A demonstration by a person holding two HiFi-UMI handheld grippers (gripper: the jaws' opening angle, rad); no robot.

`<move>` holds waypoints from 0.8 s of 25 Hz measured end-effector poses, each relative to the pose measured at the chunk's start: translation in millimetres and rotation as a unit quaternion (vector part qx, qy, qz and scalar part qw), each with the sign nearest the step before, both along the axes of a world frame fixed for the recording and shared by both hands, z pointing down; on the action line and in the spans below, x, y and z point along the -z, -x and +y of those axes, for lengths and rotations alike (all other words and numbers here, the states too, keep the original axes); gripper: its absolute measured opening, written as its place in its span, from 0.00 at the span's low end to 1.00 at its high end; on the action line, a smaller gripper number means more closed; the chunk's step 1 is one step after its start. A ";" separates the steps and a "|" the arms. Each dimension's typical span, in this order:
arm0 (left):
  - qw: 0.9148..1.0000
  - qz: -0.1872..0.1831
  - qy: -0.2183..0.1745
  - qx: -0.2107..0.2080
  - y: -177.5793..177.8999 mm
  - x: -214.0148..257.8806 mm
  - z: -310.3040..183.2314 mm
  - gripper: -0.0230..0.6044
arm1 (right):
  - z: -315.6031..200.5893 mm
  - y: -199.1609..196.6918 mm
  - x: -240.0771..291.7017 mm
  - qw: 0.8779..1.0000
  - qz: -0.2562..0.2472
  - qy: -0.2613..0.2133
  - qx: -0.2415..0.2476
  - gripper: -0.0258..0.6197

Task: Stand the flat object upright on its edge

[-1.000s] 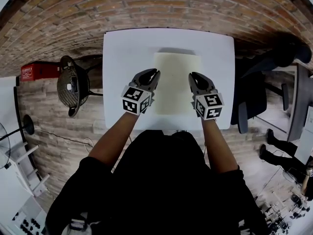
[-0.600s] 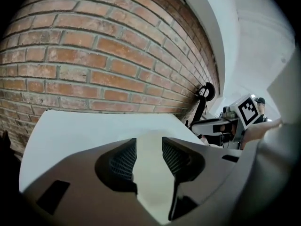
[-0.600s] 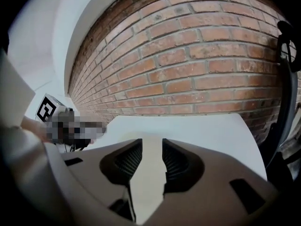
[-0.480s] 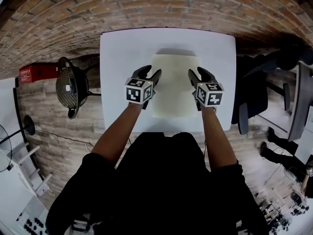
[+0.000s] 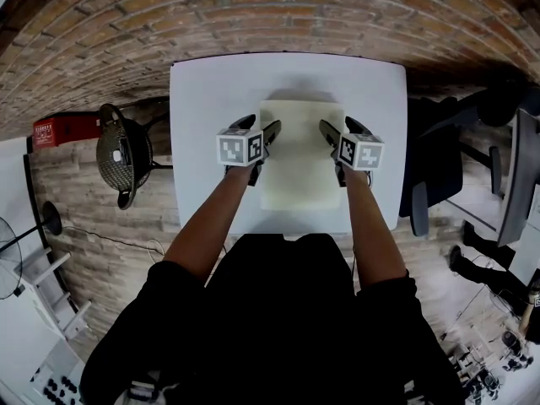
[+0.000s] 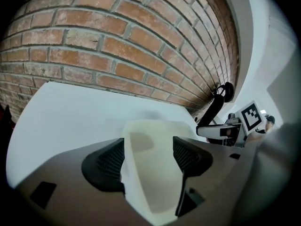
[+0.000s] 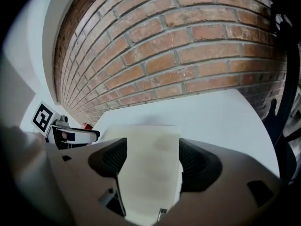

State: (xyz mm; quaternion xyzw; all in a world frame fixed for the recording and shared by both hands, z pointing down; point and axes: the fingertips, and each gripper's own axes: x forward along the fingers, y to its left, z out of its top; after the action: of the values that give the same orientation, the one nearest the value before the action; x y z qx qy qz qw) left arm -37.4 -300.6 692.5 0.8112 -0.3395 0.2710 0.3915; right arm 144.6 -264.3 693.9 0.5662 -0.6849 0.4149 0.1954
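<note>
On table [image 5: 202, 91]: flat board [image 5: 302, 154] | chair [image 5: 434, 167] right | black stand [image 5: 122, 152] left

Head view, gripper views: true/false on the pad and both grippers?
The cream pad lies flat on the white table. True.
The left gripper is clamped on the pad. False: its jaws stand apart, having just been opening; the pad shows between them, ungripped.
The right gripper is at the pad's right edge. True.
The right gripper is shut. False: open, its jaws having just been opening.
The red box is on the table. False: it is off it, to the left.
</note>
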 end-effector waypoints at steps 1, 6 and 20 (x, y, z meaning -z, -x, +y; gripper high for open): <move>1.000 -0.001 0.005 0.002 -0.3 -2.4 -1.1 0.54 | -1.8 -0.8 -3.5 1.000 -0.005 0.006 -0.002 0.60; 0.999 -0.021 0.021 0.012 3.1 -17.0 -8.2 0.56 | -10.7 -2.2 -18.5 0.999 -0.014 0.029 -0.007 0.68; 0.995 0.020 0.096 0.028 -8.5 -38.4 -5.4 0.56 | -14.3 8.0 -45.3 0.996 -0.051 0.069 0.007 0.74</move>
State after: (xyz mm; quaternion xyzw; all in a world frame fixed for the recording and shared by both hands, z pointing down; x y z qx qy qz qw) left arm -28.9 -306.0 730.9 0.7655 -0.3264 0.2754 0.4812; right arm 136.6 -278.7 739.2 0.5247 -0.6675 0.4882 0.2021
